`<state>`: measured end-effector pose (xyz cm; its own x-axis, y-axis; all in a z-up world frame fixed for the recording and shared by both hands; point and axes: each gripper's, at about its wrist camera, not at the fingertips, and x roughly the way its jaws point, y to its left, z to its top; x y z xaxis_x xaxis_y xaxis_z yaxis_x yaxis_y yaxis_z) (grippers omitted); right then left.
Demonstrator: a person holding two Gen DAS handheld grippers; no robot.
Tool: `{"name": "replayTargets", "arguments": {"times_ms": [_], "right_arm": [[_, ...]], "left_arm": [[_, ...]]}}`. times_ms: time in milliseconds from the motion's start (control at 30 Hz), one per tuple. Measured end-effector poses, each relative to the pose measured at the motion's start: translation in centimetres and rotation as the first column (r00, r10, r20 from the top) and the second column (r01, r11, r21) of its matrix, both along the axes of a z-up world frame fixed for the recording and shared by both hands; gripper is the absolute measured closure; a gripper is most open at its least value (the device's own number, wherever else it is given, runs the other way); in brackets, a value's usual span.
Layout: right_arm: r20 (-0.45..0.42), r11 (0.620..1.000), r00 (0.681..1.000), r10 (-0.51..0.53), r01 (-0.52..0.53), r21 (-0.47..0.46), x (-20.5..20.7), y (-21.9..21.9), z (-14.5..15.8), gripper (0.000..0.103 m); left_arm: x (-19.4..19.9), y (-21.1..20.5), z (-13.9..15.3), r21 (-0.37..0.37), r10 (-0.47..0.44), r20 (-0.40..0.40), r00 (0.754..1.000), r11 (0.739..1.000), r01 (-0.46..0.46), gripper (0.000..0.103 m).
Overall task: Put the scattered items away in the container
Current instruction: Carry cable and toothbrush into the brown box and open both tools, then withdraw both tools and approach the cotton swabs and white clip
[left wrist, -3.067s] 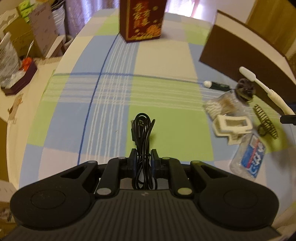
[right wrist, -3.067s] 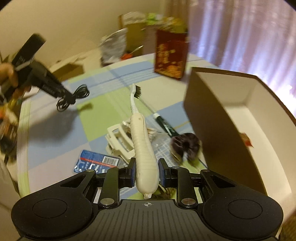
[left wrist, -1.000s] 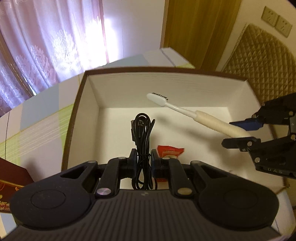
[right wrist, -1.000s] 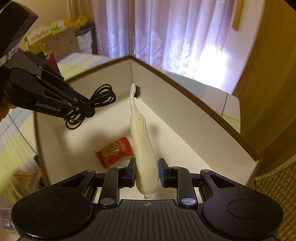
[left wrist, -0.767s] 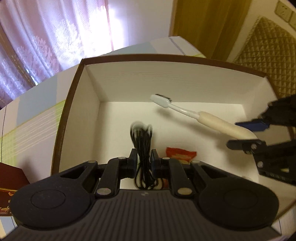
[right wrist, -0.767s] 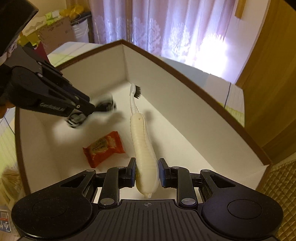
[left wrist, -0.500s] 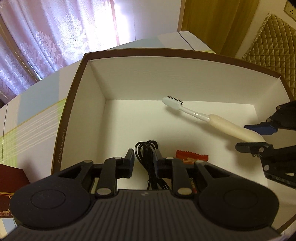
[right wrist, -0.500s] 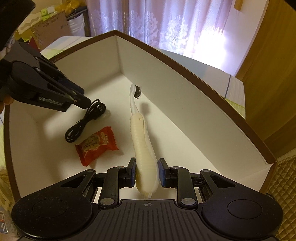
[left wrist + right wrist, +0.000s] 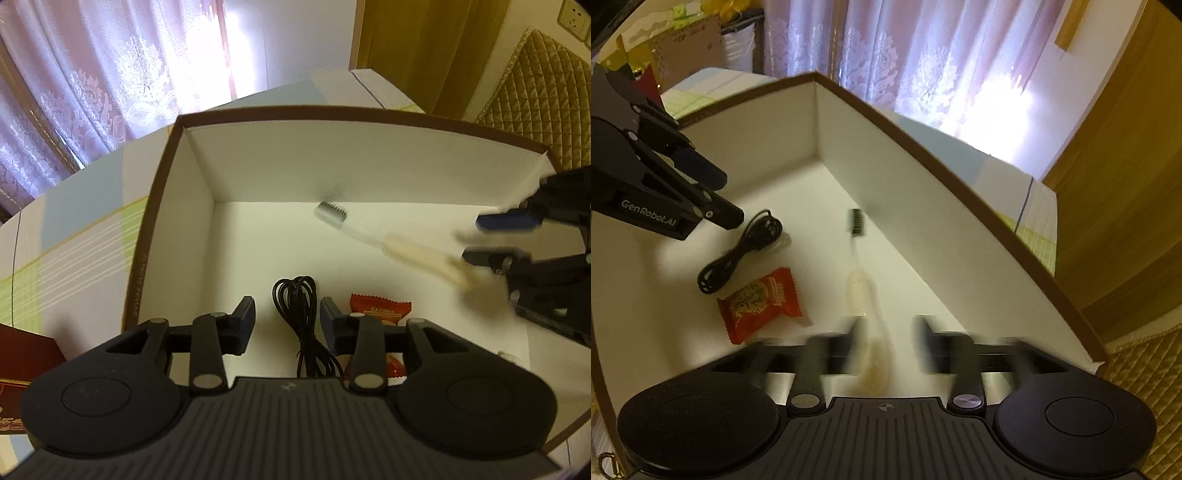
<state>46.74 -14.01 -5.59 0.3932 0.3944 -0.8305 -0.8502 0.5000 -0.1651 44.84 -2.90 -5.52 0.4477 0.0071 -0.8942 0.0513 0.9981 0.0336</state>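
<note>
Box [image 9: 173, 206]: the cable and the toothbrush are both let go inside it now.
The left gripper [image 9: 287, 320] has opened wide, and the cable [image 9: 295, 314] lies on the box floor beside the red snack [image 9: 761, 304]. The right gripper [image 9: 889, 345] has just opened too; the toothbrush [image 9: 862, 280] is blurry, dropping near the box's long wall. Two more things are put away, so both grippers can go get more.

In the box [image 9: 923, 192] — cable [image 9: 738, 251] left of toothbrush [image 9: 858, 273], snack packet [image 9: 761, 302] between.

Left gripper [image 9: 288, 320] fingers spread wide; right gripper [image 9: 888, 341] fingers parted, blurred.
</note>
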Motion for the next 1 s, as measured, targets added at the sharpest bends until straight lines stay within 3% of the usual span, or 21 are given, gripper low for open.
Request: {"name": "replayTargets", "arguments": {"times_ms": [67, 200, 267, 300, 433, 800, 1000], "right_arm": [[0.059, 0.999, 0.998, 0.016, -0.019, 0.034, -0.7, -0.3, 0.7, 0.0], [0.05, 0.999, 0.998, 0.028, -0.03, 0.034, -1.2, -0.4, 1.4, 0.0], [0.045, 0.999, 0.998, 0.033, -0.035, 0.03, -1.6, -0.7, 1.5, 0.0], [0.044, 0.999, 0.998, 0.034, -0.035, 0.032, -1.8, -1.0, 1.5, 0.0], [0.029, 0.998, 0.999, 0.032, -0.033, 0.048, -2.7, -2.1, 2.0, 0.0], [0.043, 0.987, 0.999, 0.009, -0.016, 0.162, -5.7, -6.0, 5.6, 0.0], [0.068, 0.976, 0.998, -0.015, 0.0, 0.217, -7.7, -7.6, 7.7, 0.0]], "left_arm": [[-0.3, 0.0, 0.4, -0.003, 0.003, 0.01, 1.0, 1.0, -0.003, 0.061], [-1.0, -0.1, 1.0, 0.0, 0.011, 0.019, 1.0, 1.0, -0.011, 0.053], [-1.6, -0.1, 1.5, 0.001, 0.014, 0.028, 1.0, 1.0, -0.014, 0.032], [-1.9, -0.1, 1.8, 0.005, 0.015, 0.035, 0.999, 1.0, -0.015, 0.03], [-3.3, -0.3, 2.8, 0.012, 0.019, 0.058, 0.998, 1.0, -0.02, 0.03], [-8.8, -1.6, 6.6, 0.034, 0.041, 0.141, 0.989, 0.998, -0.046, 0.013], [-12.5, -2.4, 9.4, 0.036, 0.016, 0.206, 0.978, 0.999, -0.023, 0.012]]}}
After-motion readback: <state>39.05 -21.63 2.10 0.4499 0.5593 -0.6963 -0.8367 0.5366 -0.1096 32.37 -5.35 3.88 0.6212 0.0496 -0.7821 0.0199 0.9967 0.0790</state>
